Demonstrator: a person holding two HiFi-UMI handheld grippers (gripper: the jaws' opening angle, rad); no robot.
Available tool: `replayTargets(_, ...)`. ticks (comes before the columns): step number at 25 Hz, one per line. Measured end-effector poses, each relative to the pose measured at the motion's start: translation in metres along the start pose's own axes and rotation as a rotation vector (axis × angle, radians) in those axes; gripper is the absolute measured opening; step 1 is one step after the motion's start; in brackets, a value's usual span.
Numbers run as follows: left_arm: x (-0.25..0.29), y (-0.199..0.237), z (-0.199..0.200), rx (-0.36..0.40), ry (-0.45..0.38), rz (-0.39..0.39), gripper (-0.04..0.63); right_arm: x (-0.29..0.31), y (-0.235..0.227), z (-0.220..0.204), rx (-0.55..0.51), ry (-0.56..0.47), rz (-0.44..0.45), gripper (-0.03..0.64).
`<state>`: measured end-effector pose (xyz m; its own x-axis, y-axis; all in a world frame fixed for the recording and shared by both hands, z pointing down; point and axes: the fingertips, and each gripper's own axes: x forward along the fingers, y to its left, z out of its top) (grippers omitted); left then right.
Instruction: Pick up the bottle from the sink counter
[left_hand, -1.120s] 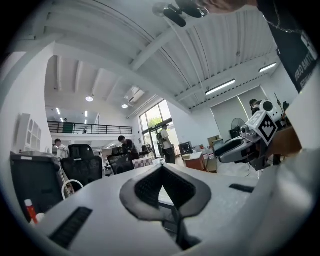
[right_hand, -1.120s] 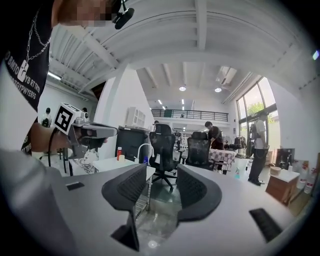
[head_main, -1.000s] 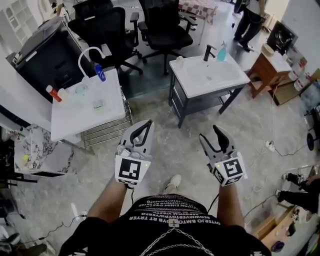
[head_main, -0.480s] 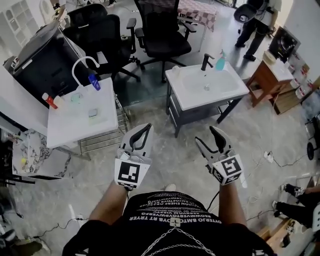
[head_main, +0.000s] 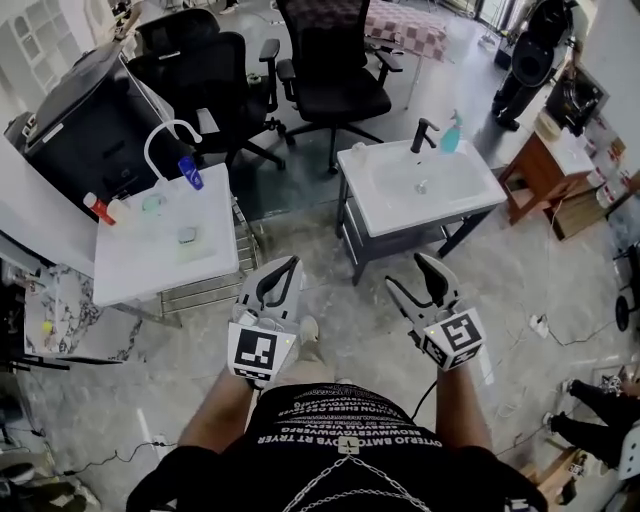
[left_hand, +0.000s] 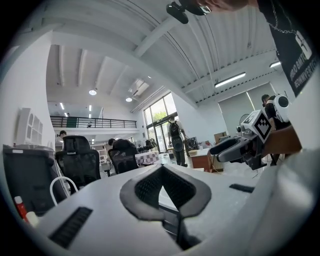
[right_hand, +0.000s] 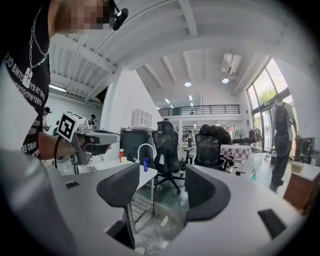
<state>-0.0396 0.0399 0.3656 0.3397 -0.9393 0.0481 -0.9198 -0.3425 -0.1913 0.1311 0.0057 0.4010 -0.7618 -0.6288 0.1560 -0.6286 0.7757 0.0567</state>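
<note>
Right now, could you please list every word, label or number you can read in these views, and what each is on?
Shirt: rows of white capitals, upside down in the head view and too blurred to quote.
Left gripper and right gripper: their cubes bear square code patterns, no letters.
Bottle on the sink counter: any label is too small to read.

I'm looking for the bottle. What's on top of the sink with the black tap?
A teal spray bottle stands at the back edge of the sink counter, beside the black tap. Nothing hides the top.
</note>
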Motion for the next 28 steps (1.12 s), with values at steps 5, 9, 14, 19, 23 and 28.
replayTargets(5,0.057,0.019,-0.001,-0.013,-0.020,-0.058,0.005,0.035,-0.028,0.002,0.029,0.005,-0.011,0.267)
replayTargets(9,0.107,0.041,0.002,-0.015,-0.041,-0.107,0.005,0.072,-0.055,0.007,0.033,0.017,-0.034,0.270)
replayTargets(14,0.160,0.071,0.006,-0.014,-0.060,-0.164,0.005,0.112,-0.088,0.022,0.028,0.008,-0.080,0.270)
replayTargets(19,0.192,0.109,0.001,-0.018,-0.063,-0.197,0.006,0.158,-0.101,0.031,0.031,0.002,-0.093,0.270)
replayTargets(23,0.208,0.145,-0.001,-0.014,-0.088,-0.198,0.005,0.195,-0.102,0.038,0.034,0.009,-0.090,0.273)
replayTargets(28,0.222,0.180,-0.015,-0.076,-0.074,-0.189,0.005,0.221,-0.102,0.043,0.024,0.037,-0.088,0.276)
